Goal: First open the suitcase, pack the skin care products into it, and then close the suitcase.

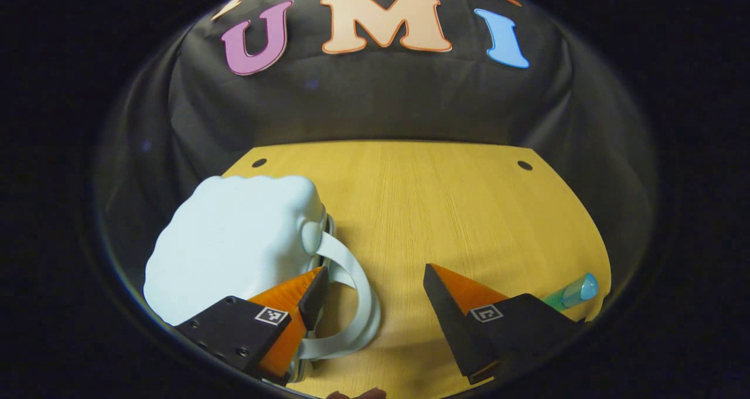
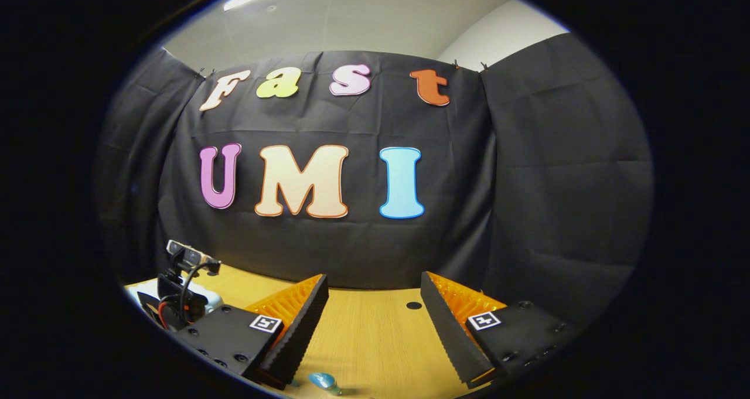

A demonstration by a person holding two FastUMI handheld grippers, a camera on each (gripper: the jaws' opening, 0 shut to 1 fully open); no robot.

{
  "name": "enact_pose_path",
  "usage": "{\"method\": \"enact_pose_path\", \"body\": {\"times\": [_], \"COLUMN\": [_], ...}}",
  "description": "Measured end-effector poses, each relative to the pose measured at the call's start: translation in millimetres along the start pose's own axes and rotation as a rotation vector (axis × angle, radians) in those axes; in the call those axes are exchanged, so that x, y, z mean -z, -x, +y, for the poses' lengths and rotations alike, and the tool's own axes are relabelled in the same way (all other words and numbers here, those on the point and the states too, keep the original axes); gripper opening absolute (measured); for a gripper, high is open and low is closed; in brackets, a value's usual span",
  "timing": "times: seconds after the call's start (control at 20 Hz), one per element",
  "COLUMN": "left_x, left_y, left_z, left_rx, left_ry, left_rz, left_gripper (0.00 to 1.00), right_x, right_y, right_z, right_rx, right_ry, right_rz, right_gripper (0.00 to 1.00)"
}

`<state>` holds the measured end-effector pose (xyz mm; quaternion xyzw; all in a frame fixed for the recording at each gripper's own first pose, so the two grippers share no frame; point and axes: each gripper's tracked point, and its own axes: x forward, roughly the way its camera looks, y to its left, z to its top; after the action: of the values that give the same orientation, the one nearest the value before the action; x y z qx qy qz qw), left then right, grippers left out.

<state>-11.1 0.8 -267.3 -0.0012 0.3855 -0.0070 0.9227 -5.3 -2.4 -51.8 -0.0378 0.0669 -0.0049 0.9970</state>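
A small pale blue suitcase lies closed on the left of the wooden table in the left gripper view. Its white loop handle curves out toward me. My left gripper is open, its left finger resting against the handle and the suitcase's edge, the right finger over bare wood. A teal skin care tube lies at the table's right edge. In the right gripper view my right gripper is open and holds nothing, raised over the table, with the tube's blue end just below it.
The left gripper's body with its camera and cable shows at the far left of the right gripper view, a pale bit of the suitcase behind it. Black cloth walls close the table's back and sides. Two small holes mark the far corners.
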Motion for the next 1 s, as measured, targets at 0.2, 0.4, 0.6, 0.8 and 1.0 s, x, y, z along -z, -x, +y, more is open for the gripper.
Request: {"method": "enact_pose_path", "body": {"times": [0.2,0.4,0.6,0.8,1.0], "left_x": [21,39,38,25,-1], "left_y": [-20,-26,-32,-20,0], "left_z": [-4,-9,7,4,6], "left_rx": [0.009,0.034,0.015,0.059,0.064], "left_ry": [0.024,0.039,0.021,-0.059,-0.08], "left_rz": [0.107,0.2,0.19,0.182,0.134], "left_gripper": [0.96,0.76,0.18,0.04,0.01], "right_x": [4,7,4,-2,-5], "right_y": [-1,-3,-4,-2,0], "right_z": [2,3,4,12,20], "right_rx": [-0.009,-0.022,-0.032,-0.045,-0.066], "right_ry": [0.015,0.032,0.042,0.05,0.047], "right_rz": [0.012,0.02,0.01,-0.021,-0.049], "right_gripper": [0.99,0.99,0.99,1.0,0.99]}}
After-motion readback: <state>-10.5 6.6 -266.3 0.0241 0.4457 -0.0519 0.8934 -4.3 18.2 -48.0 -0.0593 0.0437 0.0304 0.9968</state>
